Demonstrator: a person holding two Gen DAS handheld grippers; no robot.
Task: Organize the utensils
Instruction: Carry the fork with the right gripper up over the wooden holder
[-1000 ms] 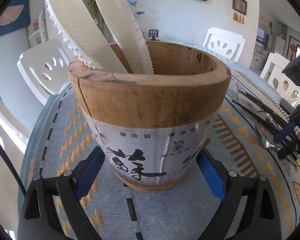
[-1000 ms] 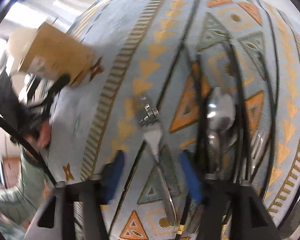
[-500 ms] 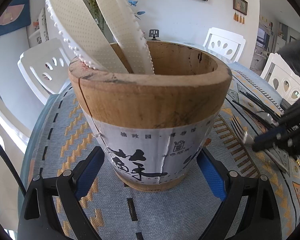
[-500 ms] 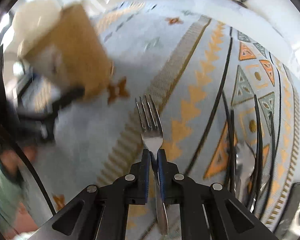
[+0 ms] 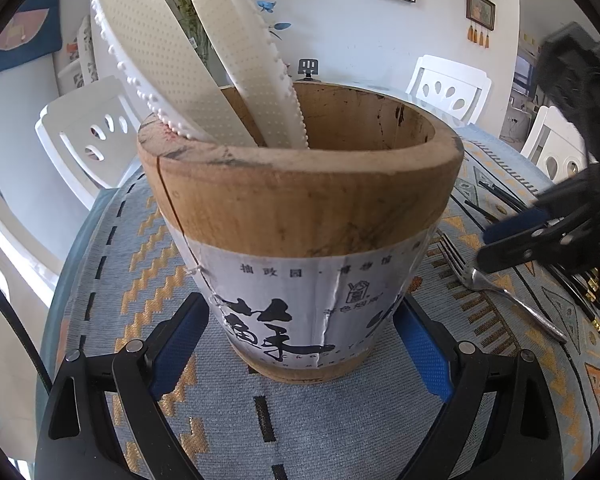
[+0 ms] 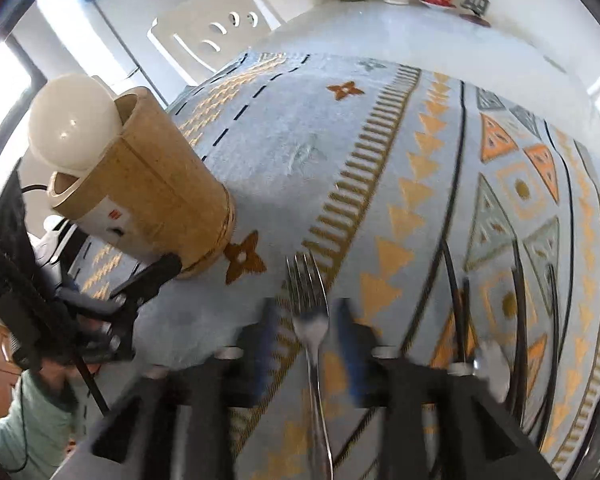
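The left tool [image 5: 300, 336] is clenched on the base of the wooden holder [image 5: 300, 208], its blue pads against both sides; two white rice paddles [image 5: 204, 68] stand in it. Right of the holder a fork [image 6: 308, 312] lies on the table's patterned cloth [image 6: 300, 152]. The right tool [image 6: 306, 334] straddles the fork, released, its jaws having just been opening. Black chopsticks [image 6: 456, 304] lie furthest right.
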